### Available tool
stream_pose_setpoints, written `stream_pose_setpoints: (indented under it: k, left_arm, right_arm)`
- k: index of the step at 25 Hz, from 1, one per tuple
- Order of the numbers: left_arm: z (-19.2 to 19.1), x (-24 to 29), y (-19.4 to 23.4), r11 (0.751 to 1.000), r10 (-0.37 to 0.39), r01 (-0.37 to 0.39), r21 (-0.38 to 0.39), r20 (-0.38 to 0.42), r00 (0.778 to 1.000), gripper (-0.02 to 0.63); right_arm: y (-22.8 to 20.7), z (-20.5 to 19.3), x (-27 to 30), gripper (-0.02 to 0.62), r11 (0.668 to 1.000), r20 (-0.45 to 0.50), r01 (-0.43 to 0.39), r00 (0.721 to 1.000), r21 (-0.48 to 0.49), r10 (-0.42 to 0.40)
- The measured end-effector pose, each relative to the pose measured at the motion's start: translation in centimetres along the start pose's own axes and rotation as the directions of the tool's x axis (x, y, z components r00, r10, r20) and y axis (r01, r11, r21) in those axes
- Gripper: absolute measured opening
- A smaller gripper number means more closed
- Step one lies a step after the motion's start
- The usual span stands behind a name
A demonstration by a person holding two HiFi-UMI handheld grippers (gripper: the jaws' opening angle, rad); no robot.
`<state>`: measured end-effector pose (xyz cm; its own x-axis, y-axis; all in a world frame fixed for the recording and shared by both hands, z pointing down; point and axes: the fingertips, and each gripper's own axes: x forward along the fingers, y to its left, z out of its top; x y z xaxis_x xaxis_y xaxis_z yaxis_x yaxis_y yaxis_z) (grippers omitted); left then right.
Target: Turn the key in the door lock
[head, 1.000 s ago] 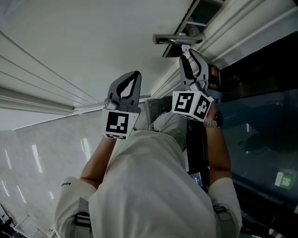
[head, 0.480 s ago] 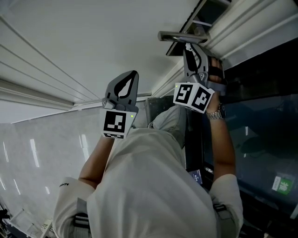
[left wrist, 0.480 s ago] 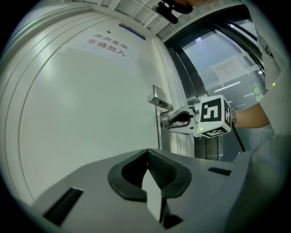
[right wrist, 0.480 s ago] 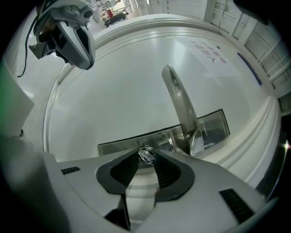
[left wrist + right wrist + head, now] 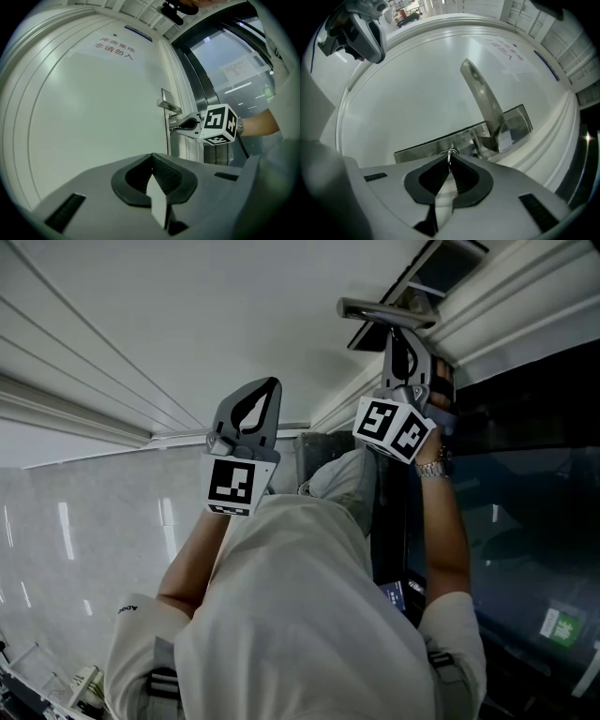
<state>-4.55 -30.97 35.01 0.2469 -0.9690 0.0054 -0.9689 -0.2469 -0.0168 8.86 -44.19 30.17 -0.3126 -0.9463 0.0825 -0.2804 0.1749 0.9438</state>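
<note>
A white door [image 5: 187,324] carries a metal lever handle [image 5: 384,311] on a long metal lock plate [image 5: 440,143]. My right gripper [image 5: 401,334] reaches just under the handle. Its jaws have just been closing and now pinch the thin metal key [image 5: 449,153] that sticks out of the plate. In the left gripper view the right gripper [image 5: 180,126] meets the door edge below the handle [image 5: 168,106]. My left gripper [image 5: 270,385] hangs shut and empty, away from the lock, in front of the bare door panel.
A dark glass panel [image 5: 525,474] and its metal frame lie to the right of the door. Stepped white mouldings [image 5: 487,306] border the lock side. A red-lettered notice [image 5: 114,46] is high on the door. The person's white shirt [image 5: 300,615] fills the lower head view.
The right gripper has moved up to the lock plate under the handle and its jaws have closed from wide to narrow. The left gripper has barely shifted.
</note>
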Motion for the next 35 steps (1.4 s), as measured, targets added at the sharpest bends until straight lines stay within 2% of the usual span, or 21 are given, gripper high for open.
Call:
stream_pose_setpoints:
  k: [4, 7, 12, 14, 17, 20, 22, 24, 28, 33, 35]
  left_arm:
    - [-0.4, -0.2, 0.5, 1.0, 0.011, -0.011, -0.005, -0.014, 1.0, 0.009]
    - [-0.5, -0.1, 0.2, 1.0, 0.004, -0.004, -0.006, -0.015, 1.0, 0.009]
    - [-0.4, -0.2, -0.4, 1.0, -0.01, 0.01, 0.002, -0.016, 1.0, 0.009]
    - [-0.6, -0.3, -0.4, 1.0, -0.009, 0.009, 0.003, -0.02, 1.0, 0.009]
    - [-0.7, -0.5, -0.4, 1.0, -0.009, 0.009, 0.006, -0.026, 1.0, 0.009]
    - [-0.8, -0.7, -0.3, 1.0, -0.007, 0.007, 0.005, -0.028, 1.0, 0.009]
    - [-0.9, -0.9, -0.2, 1.0, -0.004, 0.004, 0.004, -0.029, 1.0, 0.009]
    - [-0.9, -1.0, 0.0, 1.0, 0.0, 0.0, 0.003, -0.03, 1.0, 0.009]
    - [-1.1, -1.2, 0.3, 1.0, 0.004, -0.004, -0.002, -0.034, 0.999, 0.009]
    - [-1.2, -1.5, 0.7, 1.0, 0.006, -0.007, -0.004, -0.038, 0.999, 0.009]
    - [-1.3, -1.6, 0.8, 1.0, 0.005, -0.005, -0.004, -0.039, 0.999, 0.009]
  right_arm:
    - [-0.1, 0.1, 0.3, 0.023, 1.0, -0.001, 0.008, 1.0, 0.03, -0.008]
    - [-0.3, 0.3, 0.7, 0.021, 0.99, -0.012, -0.027, 1.0, 0.142, 0.029]
    - [-0.5, 0.3, 0.7, 0.017, 0.941, -0.019, -0.042, 0.999, 0.337, 0.051]
    - [-0.7, 0.2, 0.6, 0.015, 0.895, -0.016, -0.052, 0.998, 0.443, 0.066]
    - [-0.9, 0.1, 0.6, 0.014, 0.798, 0.006, -0.064, 0.997, 0.6, 0.076]
    - [-1.0, 0.0, 0.6, 0.012, 0.702, 0.034, -0.074, 0.997, 0.708, 0.071]
    - [-1.0, -0.2, 0.5, 0.012, 0.624, 0.049, -0.086, 0.996, 0.776, 0.076]
    - [-1.0, -0.3, 0.5, 0.012, 0.527, 0.07, -0.103, 0.994, 0.843, 0.083]
    - [-1.1, -0.6, 0.5, 0.012, 0.308, 0.112, -0.133, 0.99, 0.942, 0.087]
    - [-1.2, -0.8, 0.5, 0.014, 0.039, 0.151, -0.154, 0.986, 0.987, 0.067]
    - [-1.2, -1.0, 0.5, 0.012, -0.056, 0.162, -0.159, 0.985, 0.986, 0.063]
